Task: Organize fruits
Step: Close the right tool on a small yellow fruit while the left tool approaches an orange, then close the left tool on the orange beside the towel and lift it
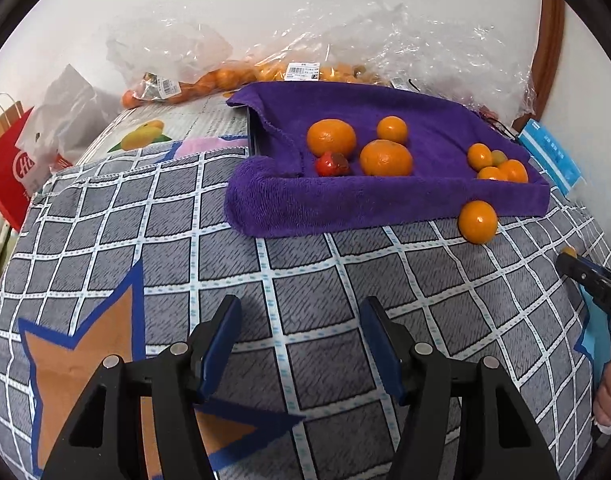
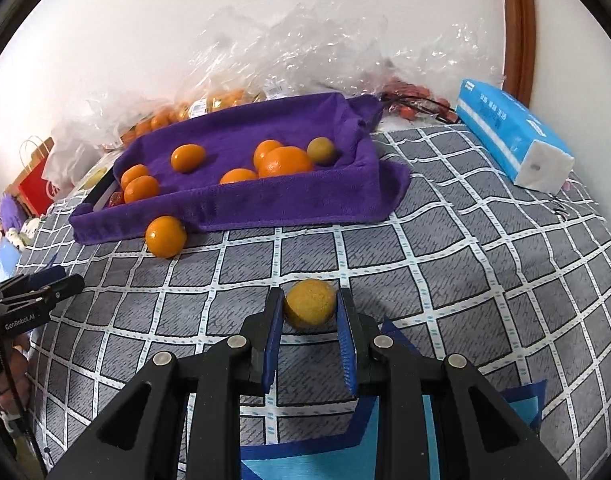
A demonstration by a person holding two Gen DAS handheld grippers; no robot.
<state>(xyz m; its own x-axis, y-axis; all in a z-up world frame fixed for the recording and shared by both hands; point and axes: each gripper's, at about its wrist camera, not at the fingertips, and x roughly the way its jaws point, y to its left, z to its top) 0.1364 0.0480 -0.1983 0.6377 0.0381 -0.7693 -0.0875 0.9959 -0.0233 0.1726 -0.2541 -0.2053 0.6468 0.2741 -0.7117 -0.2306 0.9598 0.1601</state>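
Two grippers are over the checked blanket [image 2: 445, 248]. At the left, the left gripper [image 1: 301, 344] has its fingers apart with nothing between them. One orange [image 2: 165, 236] lies just in front of the purple tray [image 2: 265, 200], near its left corner. Further right, the right gripper [image 2: 310, 334] squeezes a dull yellow fruit [image 2: 310, 308].

Checked blanket [image 2: 445, 240] carries purple towel-lined tray [image 2: 265, 200], loose orange [image 2: 165, 236], tissue pack [image 2: 513, 136].
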